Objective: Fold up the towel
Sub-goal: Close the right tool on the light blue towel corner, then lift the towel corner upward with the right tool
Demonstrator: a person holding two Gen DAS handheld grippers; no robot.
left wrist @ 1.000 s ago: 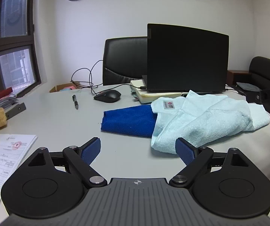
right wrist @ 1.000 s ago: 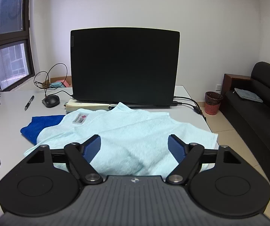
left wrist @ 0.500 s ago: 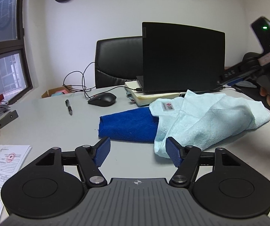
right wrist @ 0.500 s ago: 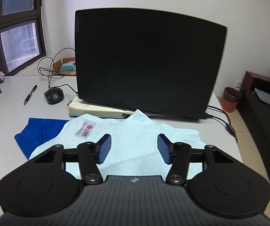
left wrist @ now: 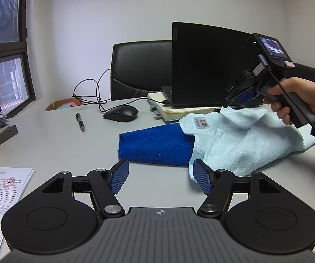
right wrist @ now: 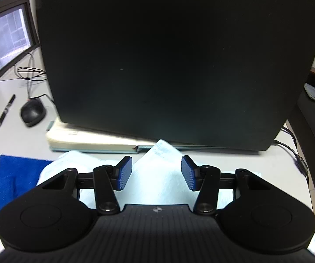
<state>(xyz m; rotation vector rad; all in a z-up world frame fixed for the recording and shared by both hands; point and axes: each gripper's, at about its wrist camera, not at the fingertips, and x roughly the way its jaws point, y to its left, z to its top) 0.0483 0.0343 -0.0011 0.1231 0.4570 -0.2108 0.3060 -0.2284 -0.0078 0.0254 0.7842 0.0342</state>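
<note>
Both grippers' jaws are standing spread, gripping nothing.
The light-blue towel (right wrist: 157, 175) is lying crumpled, one corner peaking between the right gripper (right wrist: 156, 173) pads, pointing toward the laptop (right wrist: 168, 65); the left gripper (left wrist: 160, 179) is hovering beside its near edge.

Two towels lie on the desk (left wrist: 47, 149): one light blue towel (left wrist: 249, 140) and one dark blue towel (left wrist: 155, 144). There is one laptop (left wrist: 210, 65), one notebook (left wrist: 179, 109) under it, one mouse (left wrist: 121, 113), one pen (left wrist: 80, 121), one office chair (left wrist: 140, 70), one stack of papers (left wrist: 1, 188) at lower left, and two tongs: left tongs (left wrist: 158, 179), right tongs (right wrist: 156, 173)
</note>
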